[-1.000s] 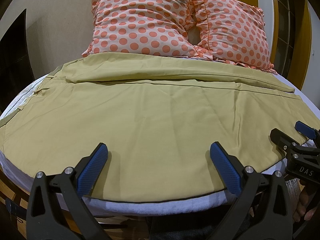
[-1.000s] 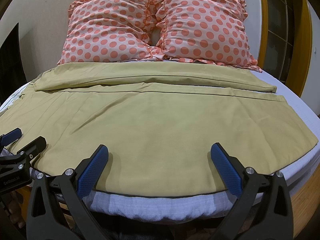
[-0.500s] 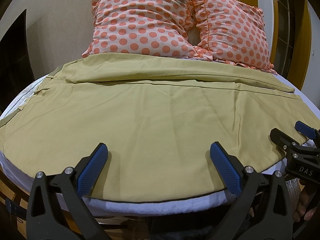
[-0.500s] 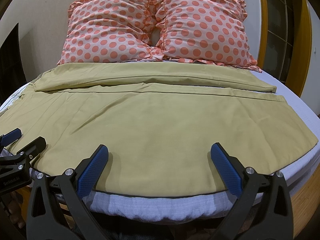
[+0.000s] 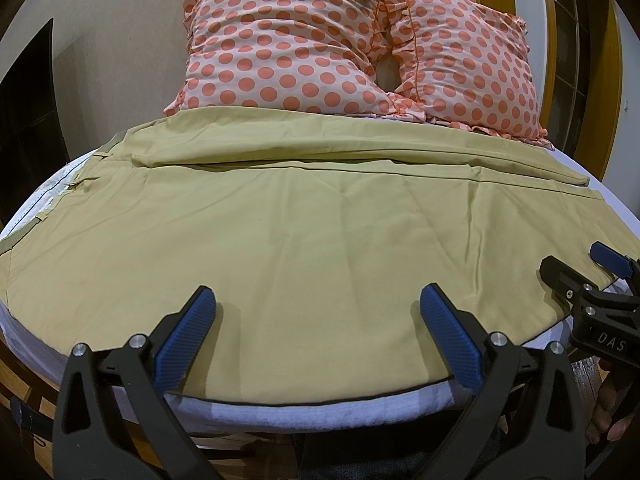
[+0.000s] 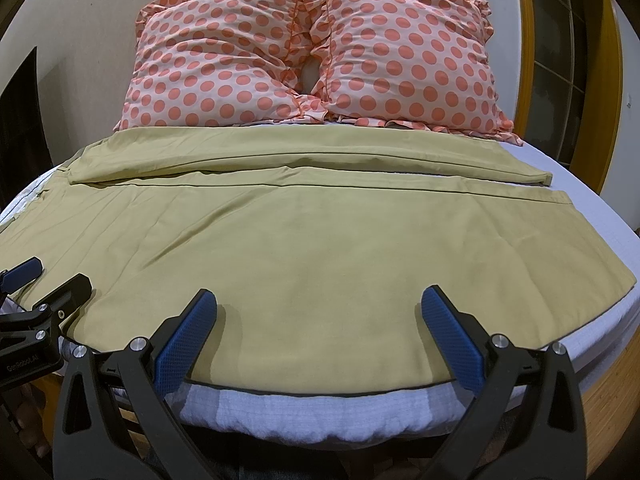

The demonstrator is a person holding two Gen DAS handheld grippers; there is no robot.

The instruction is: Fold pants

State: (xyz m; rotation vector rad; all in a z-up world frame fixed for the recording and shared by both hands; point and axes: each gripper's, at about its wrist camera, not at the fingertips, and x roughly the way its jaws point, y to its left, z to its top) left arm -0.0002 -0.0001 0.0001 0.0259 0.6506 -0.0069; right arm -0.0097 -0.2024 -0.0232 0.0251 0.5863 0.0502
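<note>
Olive-tan pants (image 5: 304,232) lie spread flat across the bed, one leg near me and the other behind it, waistband at the left; they also show in the right wrist view (image 6: 304,240). My left gripper (image 5: 316,320) is open and empty, hovering over the near hem edge. My right gripper (image 6: 318,320) is open and empty over the same near edge, further right. The right gripper also shows at the right of the left wrist view (image 5: 580,272), and the left gripper at the left of the right wrist view (image 6: 44,284).
Two pink pillows with orange dots (image 5: 360,44) (image 6: 312,52) lean against the wall behind the pants. The bed's white sheet (image 6: 304,404) shows along the near edge. A wooden door frame (image 6: 528,60) stands at the right.
</note>
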